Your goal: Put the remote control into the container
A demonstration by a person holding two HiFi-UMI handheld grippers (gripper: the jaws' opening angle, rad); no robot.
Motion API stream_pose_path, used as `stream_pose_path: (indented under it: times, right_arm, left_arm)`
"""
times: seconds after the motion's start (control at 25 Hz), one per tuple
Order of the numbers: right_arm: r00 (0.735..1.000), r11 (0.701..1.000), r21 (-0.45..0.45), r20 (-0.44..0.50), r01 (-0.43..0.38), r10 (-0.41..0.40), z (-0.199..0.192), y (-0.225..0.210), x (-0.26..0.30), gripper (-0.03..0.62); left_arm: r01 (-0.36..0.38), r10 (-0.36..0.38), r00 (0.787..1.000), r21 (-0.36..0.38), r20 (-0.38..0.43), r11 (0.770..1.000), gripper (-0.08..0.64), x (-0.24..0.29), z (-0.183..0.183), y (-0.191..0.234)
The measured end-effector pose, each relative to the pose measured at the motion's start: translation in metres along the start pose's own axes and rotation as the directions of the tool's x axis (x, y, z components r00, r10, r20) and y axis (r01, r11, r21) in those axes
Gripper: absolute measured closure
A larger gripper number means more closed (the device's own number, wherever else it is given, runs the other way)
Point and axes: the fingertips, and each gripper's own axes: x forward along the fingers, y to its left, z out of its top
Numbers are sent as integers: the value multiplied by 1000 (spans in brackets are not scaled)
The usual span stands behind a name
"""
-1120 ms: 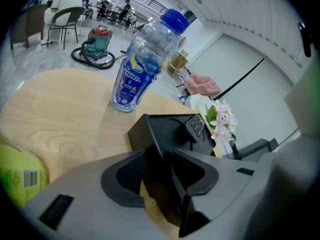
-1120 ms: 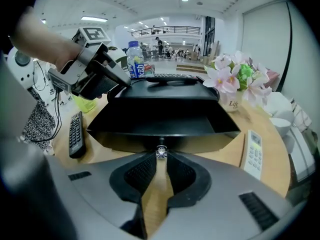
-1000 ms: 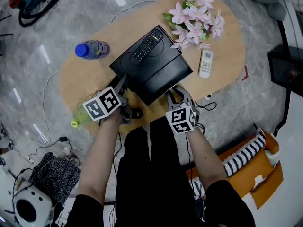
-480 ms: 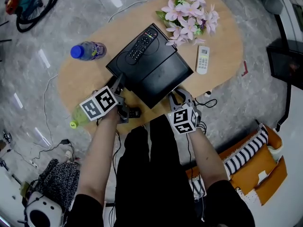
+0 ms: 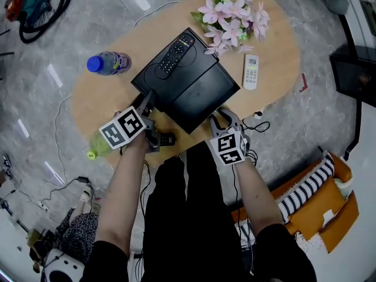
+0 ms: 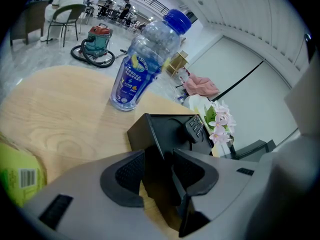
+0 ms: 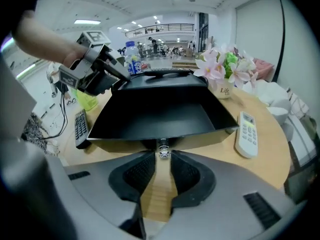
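Remote: the black remote (image 5: pixel 176 54) lies aslant on top of the container (image 5: pixel 200 75), not in it. It was probably put there to be within reach once the drawer is out.
Other remotes: a second black remote (image 7: pixel 80 127) lies on the surface (image 5: pixel 106 101) just left of the drawer. A white remote (image 5: pixel 251 71) lies on the other side of the container (the task does not say which one is meant, and none is inside).
Drawer: the drawer (image 5: pixel 202 101) stands pulled out toward the person with nothing showing in it, so there is room for a remote.
Right tool: the right tool (image 7: pixel 162 161) is at the drawer's front, its jaws a narrow gap apart with the small metal knob (image 7: pixel 162 152) between their tips. The jaws have just been opening a little, so I judge the pull is done and the knob is being released.
Left tool: the left tool (image 6: pixel 159 156) is closed on the container's near left corner wall, which fills the gap between the pads. This is most likely a brace, so that the box does not slide as the drawer is drawn.
Next: one tool must come free, pick up the remote and lay it in the drawer.
Surroundings: the bottle (image 5: pixel 108 63) and the flowers (image 5: pixel 232 16) stand on the far side of the container, out of the way.
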Motion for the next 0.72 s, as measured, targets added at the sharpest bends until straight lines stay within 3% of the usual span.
stream_pose_path:
  times: [0.16, 0.4, 0.56, 0.72]
  right_arm:
    - [1000, 999, 52, 21, 10, -11, 5, -5, -10, 491]
    - [993, 988, 128, 59, 92, -100, 12, -18, -50, 491]
    - [978, 969, 227, 157, 99, -137, 42, -19, -92, 492]
    - [925, 951, 290, 323, 104, -199, 90, -13, -140, 518]
  left_arm:
    - [-15, 15, 1000, 8, -9, 1000, 397, -1, 1, -1]
    - [-51, 53, 999, 102, -13, 994, 397, -16, 0, -12]
    - [18, -21, 1000, 124, 22, 992, 399, -39, 2, -37]
    - [111, -143, 984, 262, 107, 959, 421, -81, 19, -76]
